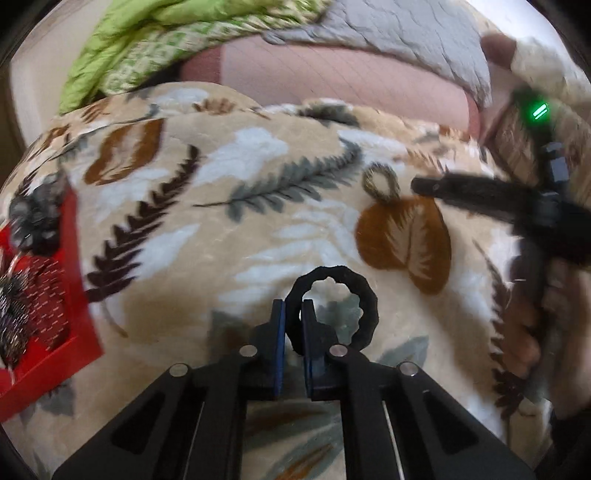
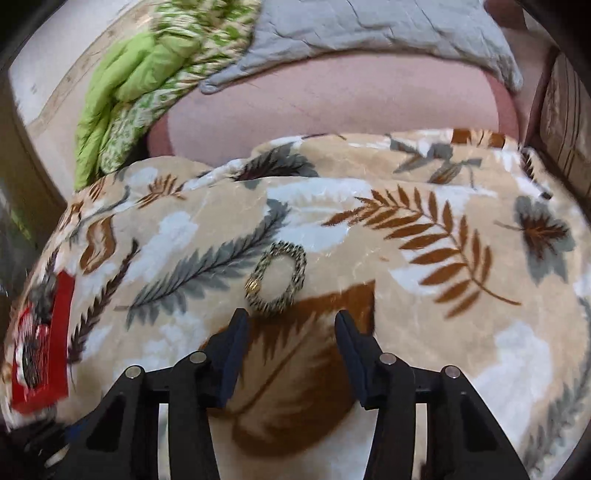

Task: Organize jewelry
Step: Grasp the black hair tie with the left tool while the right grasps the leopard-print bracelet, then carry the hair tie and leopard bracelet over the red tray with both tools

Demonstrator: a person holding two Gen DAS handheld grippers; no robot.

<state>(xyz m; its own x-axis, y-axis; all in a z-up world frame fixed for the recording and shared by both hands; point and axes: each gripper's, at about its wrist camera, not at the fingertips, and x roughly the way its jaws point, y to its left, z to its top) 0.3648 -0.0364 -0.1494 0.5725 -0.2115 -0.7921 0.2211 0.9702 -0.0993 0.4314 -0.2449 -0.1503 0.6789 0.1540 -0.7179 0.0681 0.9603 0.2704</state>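
A black wavy-edged bangle lies on the leaf-patterned blanket, and my left gripper is shut on its left rim, one pad inside the ring and one outside. Farther right lies a gold-and-black woven bracelet. In the left wrist view a blurred dark finger of the right gripper reaches in just right of that bracelet. In the right wrist view my right gripper stands open just short of the woven bracelet, with only blanket between its fingers.
A red jewellery box with dark and glittery pieces sits at the blanket's left edge, also visible as the red box. Behind the blanket lie a pink sheet, a grey quilt and green bedding.
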